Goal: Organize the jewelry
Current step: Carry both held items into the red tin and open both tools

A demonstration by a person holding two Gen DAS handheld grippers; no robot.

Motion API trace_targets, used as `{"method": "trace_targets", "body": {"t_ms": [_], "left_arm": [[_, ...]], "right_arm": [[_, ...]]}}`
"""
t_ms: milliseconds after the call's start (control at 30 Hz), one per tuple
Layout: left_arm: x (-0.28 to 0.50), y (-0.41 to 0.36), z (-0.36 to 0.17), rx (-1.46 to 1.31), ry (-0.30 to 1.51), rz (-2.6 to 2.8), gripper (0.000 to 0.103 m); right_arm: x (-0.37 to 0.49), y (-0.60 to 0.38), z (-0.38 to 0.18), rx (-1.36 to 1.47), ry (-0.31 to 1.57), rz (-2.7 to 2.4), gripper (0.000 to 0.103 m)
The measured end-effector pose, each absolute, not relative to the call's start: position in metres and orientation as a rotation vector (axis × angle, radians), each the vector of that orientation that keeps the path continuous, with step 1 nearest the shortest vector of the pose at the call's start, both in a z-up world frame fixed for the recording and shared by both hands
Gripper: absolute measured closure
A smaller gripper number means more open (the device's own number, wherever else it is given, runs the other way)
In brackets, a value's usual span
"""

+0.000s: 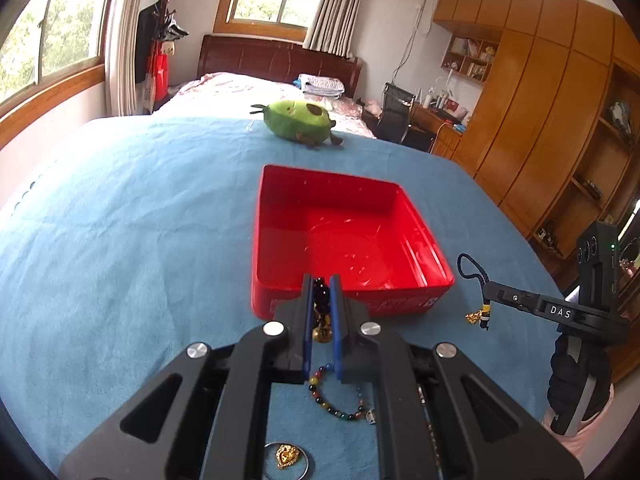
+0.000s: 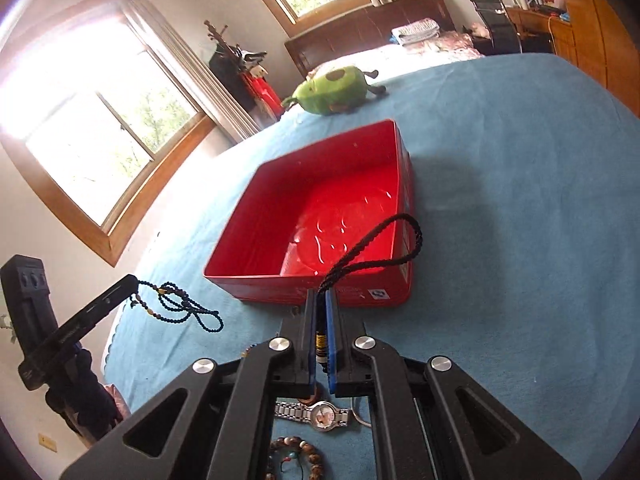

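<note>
Your left gripper [image 1: 322,292] is clamped on a dark bead necklace [image 2: 180,306] that dangles just short of the red box [image 1: 340,204]. Your right gripper [image 2: 322,300] is clamped on a black braided cord [image 2: 384,240], its loop arching over the box's near rim, above the blue bedspread [image 1: 120,220].
</note>
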State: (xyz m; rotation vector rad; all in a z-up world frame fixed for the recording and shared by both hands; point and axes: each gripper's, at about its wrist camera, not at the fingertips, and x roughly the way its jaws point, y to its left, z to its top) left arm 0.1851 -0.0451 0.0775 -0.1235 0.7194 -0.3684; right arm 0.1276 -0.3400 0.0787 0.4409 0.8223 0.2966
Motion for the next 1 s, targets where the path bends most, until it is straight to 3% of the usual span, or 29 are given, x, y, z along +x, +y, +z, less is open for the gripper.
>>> {"method": "trace_targets", "body": {"t_ms": [233,433,1000], "left_arm": [[0.201,-0.056,0.111,-0.100,0.676,-0.385,0.097],[0.246,-0.067,0.121,-0.117,0.665,-0.372,0.097],[0.355,-0.085,0.028,-0.105,0.913,-0.323,0.096]], "right_arm": [[0.159,-0.338,0.111,0.389,0.808,0.261,0.099],[0.213,-0.321,0.108,0.359,0.836,0.257,0.099],[0.301,-0.274,0.024,0.203,1.008,0.247,0.099]]}}
